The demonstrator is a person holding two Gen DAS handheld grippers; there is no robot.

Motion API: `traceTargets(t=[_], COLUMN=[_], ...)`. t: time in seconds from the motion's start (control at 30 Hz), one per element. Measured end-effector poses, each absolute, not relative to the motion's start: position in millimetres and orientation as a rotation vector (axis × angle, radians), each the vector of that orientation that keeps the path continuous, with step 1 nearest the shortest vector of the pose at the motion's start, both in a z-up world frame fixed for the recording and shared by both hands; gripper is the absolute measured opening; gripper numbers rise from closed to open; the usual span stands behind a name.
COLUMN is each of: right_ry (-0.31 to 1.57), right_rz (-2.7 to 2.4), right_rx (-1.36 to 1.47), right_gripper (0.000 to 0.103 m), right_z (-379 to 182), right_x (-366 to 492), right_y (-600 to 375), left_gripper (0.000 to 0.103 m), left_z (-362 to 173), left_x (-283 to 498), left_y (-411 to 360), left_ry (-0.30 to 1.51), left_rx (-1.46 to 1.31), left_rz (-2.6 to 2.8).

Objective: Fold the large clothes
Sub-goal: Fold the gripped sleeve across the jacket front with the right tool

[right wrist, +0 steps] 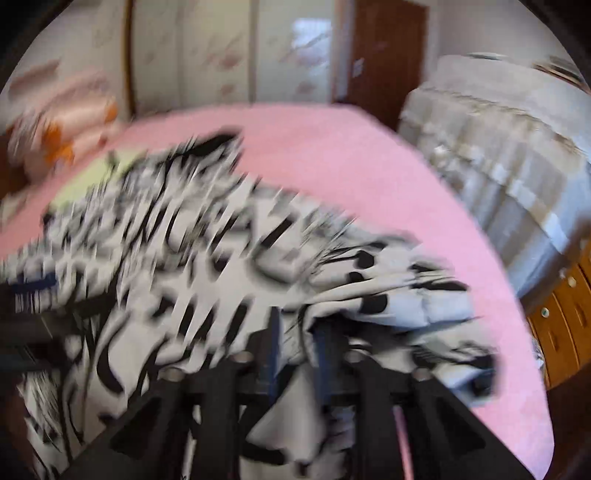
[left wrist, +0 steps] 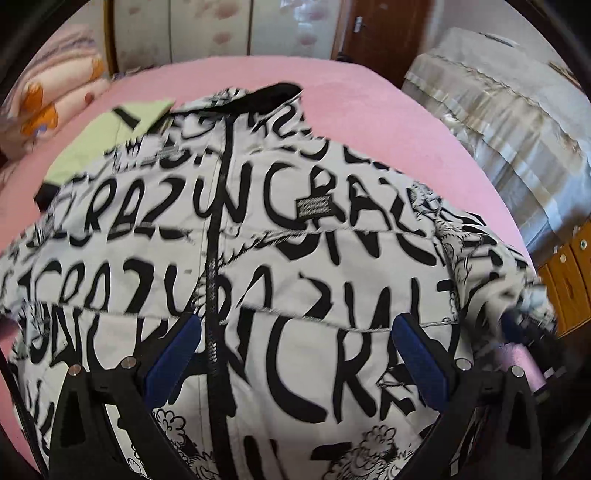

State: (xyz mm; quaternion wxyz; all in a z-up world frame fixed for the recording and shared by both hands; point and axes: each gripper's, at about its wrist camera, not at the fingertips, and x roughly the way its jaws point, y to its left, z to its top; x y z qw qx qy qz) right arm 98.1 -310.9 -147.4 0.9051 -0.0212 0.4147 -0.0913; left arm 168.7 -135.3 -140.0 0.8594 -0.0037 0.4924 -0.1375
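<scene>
White, black-lettered jacket (left wrist: 295,236) lies front-up, zipped, on the pink bed cover (left wrist: 369,110). Step in hand, by judgement: folding a side inward. Right gripper (right wrist: 295,332), jaws narrowly parted, appears to pinch a bunched sleeve (right wrist: 399,295), though blur leaves this uncertain. Left gripper (left wrist: 295,354) hovers over the body, jaws spread wide, holding nothing. Next: carry the sleeve across and lay it flat.

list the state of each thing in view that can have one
white jacket with black lettering: spread on pink bed cover, zipped shut
pale green garment: partly under jacket
left tongs: open, above jacket
right tongs: nearly closed, jacket fabric between them
brown door: closed
</scene>
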Motion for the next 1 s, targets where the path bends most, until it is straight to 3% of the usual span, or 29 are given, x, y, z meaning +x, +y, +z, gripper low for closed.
traceTargets(t=[0.03, 0.1, 0.37, 0.67, 1.0], right_ry=[0.888, 0.904, 0.892, 0.842, 0.796], right_rz=[-0.182, -0.178, -0.151, -0.301, -0.413], right_rx=[-0.073, -0.124, 0.012, 0.238, 0.373], right_gripper=[0.060, 0.066, 0.066, 0.066, 0.067], right_z=[-160.7, -173.5, -160.8, -135.6, -126.6], right_x=[98.3, 92.0, 53.6, -4.6, -33.7], right_y=[-301.7, -288.7, -292.4, -349.0, -399.6], left_gripper=[0.102, 0.102, 0.102, 0.102, 0.102], left_z=[-142.3, -145.6, -132.7, -115.4, -148.0], left_x=[169.8, 170.3, 158.8, 128.3, 120.5], left_y=[-132.1, -131.3, -169.7, -265.5, -350.0], left_ry=[1.046, 1.060, 1.013, 0.926, 0.967], left_rx=[-0.022, -0.041, 0.016, 0.231, 0.417], left_rz=[-0.295, -0.318, -0.434, -0.635, -0.688])
